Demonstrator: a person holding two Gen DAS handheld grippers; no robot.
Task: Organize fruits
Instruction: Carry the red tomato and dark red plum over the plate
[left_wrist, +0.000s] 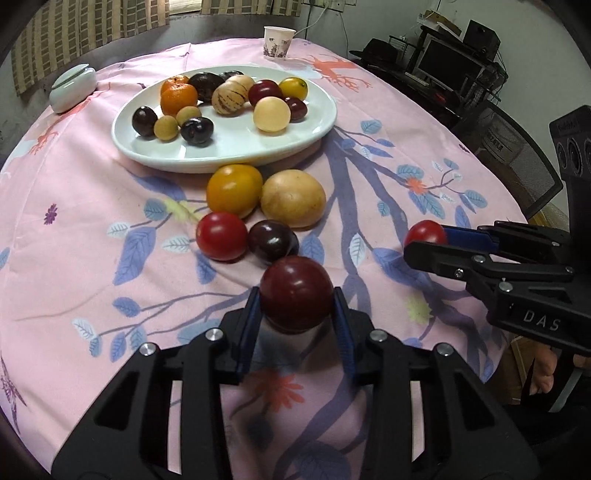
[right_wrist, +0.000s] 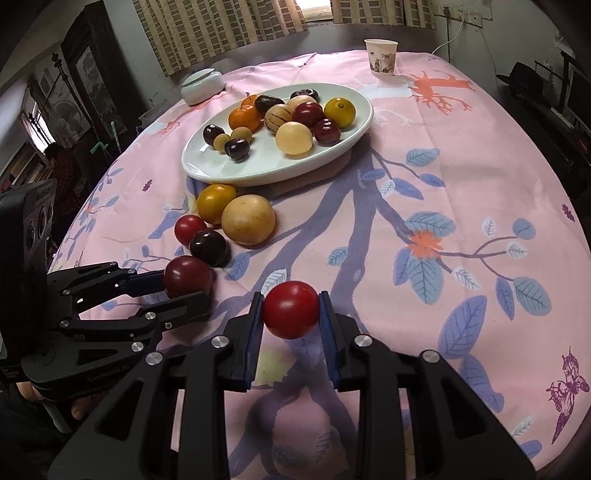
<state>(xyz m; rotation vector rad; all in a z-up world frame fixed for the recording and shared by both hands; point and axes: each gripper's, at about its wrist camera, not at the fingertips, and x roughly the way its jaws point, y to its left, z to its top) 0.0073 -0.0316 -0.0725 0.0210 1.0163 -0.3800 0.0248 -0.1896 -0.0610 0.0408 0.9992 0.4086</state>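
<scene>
In the left wrist view, the left gripper (left_wrist: 297, 295) pinches a dark red round plum (left_wrist: 296, 291) between its blue pads, above the pink floral tablecloth (left_wrist: 92, 206). The white oval plate (left_wrist: 236, 149) of mixed fruit lies toward 12 o'clock, with four loose fruits between. At 3 o'clock the right gripper (left_wrist: 424, 240) clamps a bright red round tomato (left_wrist: 425, 232). In the right wrist view, the right gripper (right_wrist: 291, 309) grips that tomato (right_wrist: 290, 309) squarely; the plate (right_wrist: 207, 168) sits at 11 o'clock, the left gripper (right_wrist: 184, 286) at 9. Best, I judge, to carry each fruit clear above the loose cluster, lower it over the plate's bare near part, and release gently so nothing rolls.
</scene>
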